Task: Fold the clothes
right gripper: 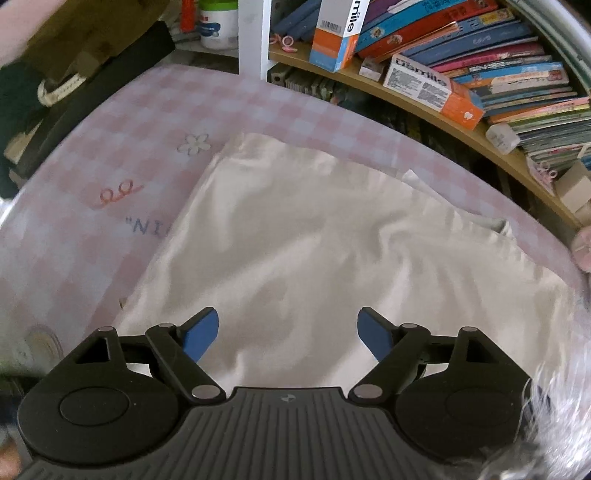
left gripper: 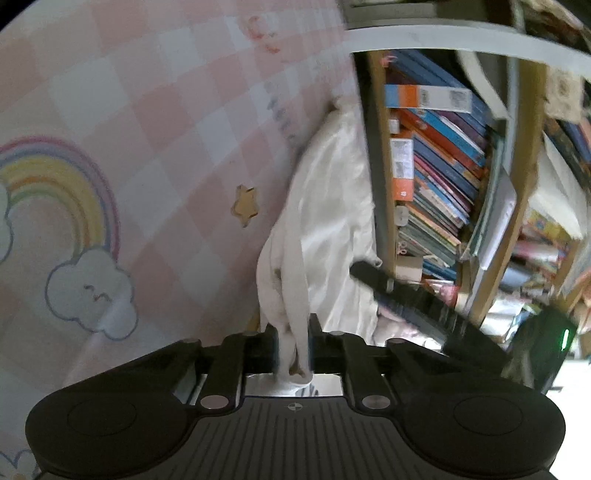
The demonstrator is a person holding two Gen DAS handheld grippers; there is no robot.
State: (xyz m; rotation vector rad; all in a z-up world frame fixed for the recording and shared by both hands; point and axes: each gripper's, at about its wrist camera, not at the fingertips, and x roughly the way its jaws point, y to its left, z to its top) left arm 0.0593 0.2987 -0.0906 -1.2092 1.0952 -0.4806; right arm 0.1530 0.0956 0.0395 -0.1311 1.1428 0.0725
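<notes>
A white garment point(right gripper: 314, 251) lies spread and wrinkled on a pink checked sheet point(right gripper: 92, 162). In the left wrist view the same white garment point(left gripper: 325, 206) rises from the sheet as a gathered strip into my left gripper point(left gripper: 293, 343), which is shut on that bunched fabric. My right gripper point(right gripper: 288, 332) hovers over the near part of the garment, open, its blue pads point(right gripper: 201, 334) wide apart with nothing between them. In the left wrist view the right gripper's black finger point(left gripper: 373, 275) shows beside the cloth.
A bookshelf point(right gripper: 461, 70) packed with books runs along the far edge of the sheet. The pink checked sheet point(left gripper: 147, 147) carries rainbow, cloud and star prints. A white tub point(right gripper: 218, 26) and dark items stand at the back left. A pink fluffy thing point(right gripper: 581, 247) sits at the right edge.
</notes>
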